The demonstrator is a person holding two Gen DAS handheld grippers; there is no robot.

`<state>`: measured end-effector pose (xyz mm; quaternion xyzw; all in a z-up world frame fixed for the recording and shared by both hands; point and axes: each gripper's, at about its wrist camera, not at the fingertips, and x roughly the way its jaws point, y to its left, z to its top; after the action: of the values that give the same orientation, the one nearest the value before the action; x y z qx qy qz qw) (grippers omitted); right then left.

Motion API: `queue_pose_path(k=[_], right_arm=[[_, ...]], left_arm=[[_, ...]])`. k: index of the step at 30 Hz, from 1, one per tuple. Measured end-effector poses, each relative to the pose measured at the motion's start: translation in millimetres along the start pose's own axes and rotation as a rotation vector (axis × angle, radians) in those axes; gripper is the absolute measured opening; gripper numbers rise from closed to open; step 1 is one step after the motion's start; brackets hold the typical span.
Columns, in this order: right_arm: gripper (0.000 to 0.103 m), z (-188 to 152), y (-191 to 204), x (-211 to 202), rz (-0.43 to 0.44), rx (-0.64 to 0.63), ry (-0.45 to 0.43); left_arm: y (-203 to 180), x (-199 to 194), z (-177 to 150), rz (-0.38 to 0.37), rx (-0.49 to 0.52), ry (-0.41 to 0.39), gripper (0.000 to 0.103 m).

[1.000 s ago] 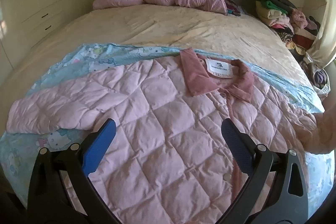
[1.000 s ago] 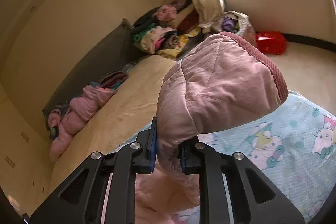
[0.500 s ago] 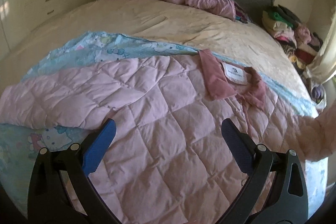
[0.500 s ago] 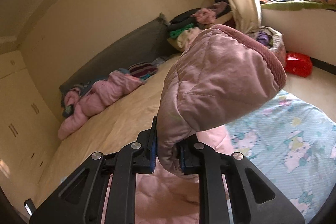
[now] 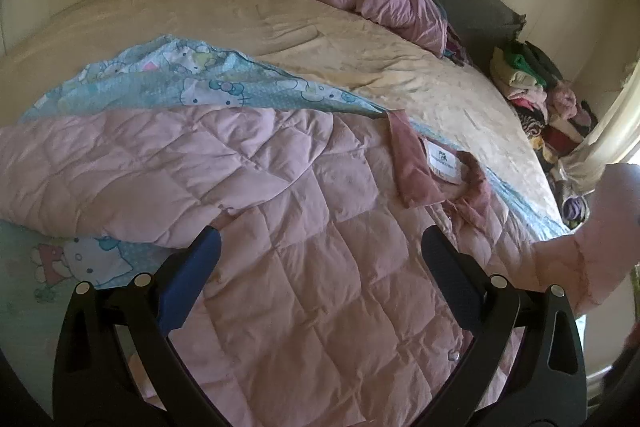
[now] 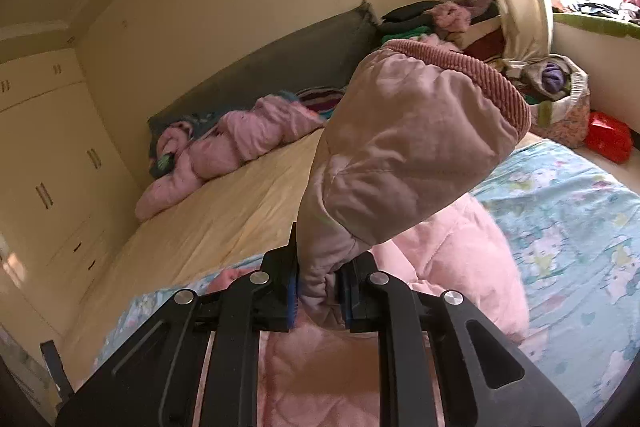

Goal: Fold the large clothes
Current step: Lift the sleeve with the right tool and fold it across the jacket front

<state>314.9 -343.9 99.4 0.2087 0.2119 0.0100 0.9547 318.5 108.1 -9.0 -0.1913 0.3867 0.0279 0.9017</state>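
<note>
The bed (image 5: 280,27) takes up nearly the whole room here, and it serves as the folding surface: broad, flat and soft. Across its near half lies a blue cartoon-print sheet (image 5: 192,83), likely put down as a clean base. On top of that sits the pink quilted jacket (image 5: 312,267), front up, collar (image 5: 416,171) toward the headboard, one sleeve flung out flat to the left side of the left wrist view. That flat spread is what a fold needs, so every edge is easy to find.

Now the other sleeve (image 6: 408,147): it's up in the air, cuff (image 6: 472,75) flopped over the top, because the right gripper (image 6: 318,291) has its fingers pinching the padded fabric just below the cuff. Holding near the end should let the whole sleeve swing over the jacket body in one pass.

The left gripper (image 5: 320,267) hovers above the jacket's chest, fingers spread wide with nothing between them, seemingly ready to press down or catch a fold line.
</note>
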Motion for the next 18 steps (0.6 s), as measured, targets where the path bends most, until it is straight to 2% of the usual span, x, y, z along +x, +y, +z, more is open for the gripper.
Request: queue_pose_path(k=[13, 18], right_arm=[[0.015, -48.5, 57.3, 37.4, 0.058, -0.058, 0.097], [0.015, -74.1, 81.3, 56.4, 0.084, -0.078, 0.130]], left_arm=[[35.7, -1.6, 11.2, -0.090, -0.126, 0.024, 0.094], [42.7, -6.4, 14.6, -0.050, -0.121, 0.000, 0.094]])
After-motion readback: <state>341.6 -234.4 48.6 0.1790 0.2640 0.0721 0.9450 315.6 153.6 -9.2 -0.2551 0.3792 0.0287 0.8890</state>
